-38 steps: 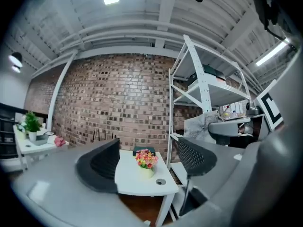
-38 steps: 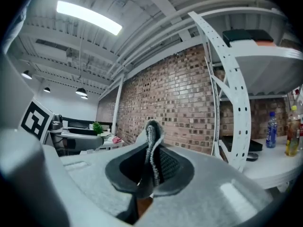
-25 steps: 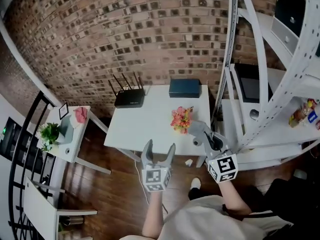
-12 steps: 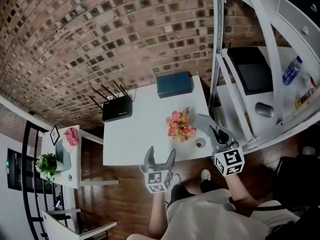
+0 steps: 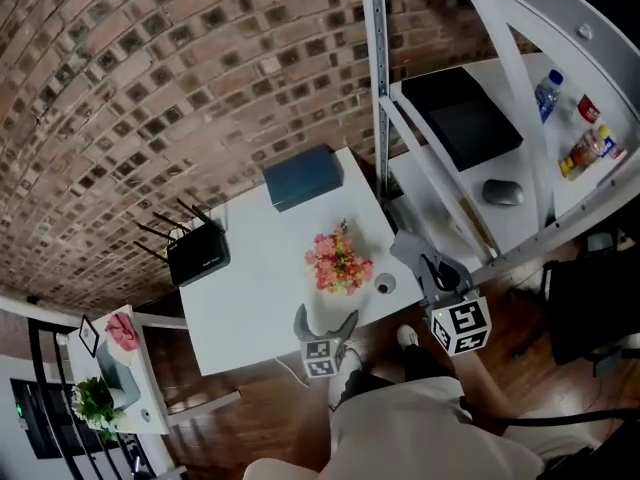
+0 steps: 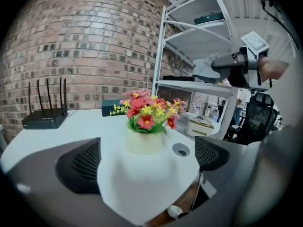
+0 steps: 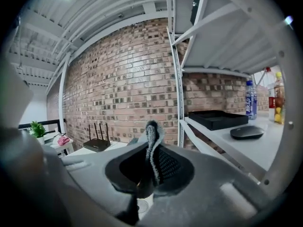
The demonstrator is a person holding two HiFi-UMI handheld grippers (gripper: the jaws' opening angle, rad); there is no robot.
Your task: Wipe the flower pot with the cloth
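Observation:
A cream flower pot (image 5: 338, 284) of pink, red and yellow flowers (image 5: 338, 258) stands near the front right corner of the white table (image 5: 255, 278). My left gripper (image 5: 325, 325) is at the table's front edge, just short of the pot (image 6: 143, 142). Its jaws have just been opening and stand wide, with nothing gripped. The pot lies ahead of the left gripper (image 6: 144, 163), apart from both pads. My right gripper (image 5: 410, 252) hovers right of the pot, beside the shelf post. In its own view the right gripper (image 7: 151, 170) is shut on a fold of grey cloth (image 7: 152, 143).
A black router (image 5: 195, 253) and a dark blue box (image 5: 303, 176) sit at the table's back. A round cable hole (image 5: 385, 285) is right of the pot. A white metal shelf (image 5: 440, 203) holds a black tray (image 5: 460, 118), a mouse (image 5: 503, 193) and bottles. A side table (image 5: 150, 388) stands left.
My left gripper has come down to the table's front edge in front of the pot. The right gripper, still holding the cloth, has shifted slightly beside the pot. The head view has swung right.

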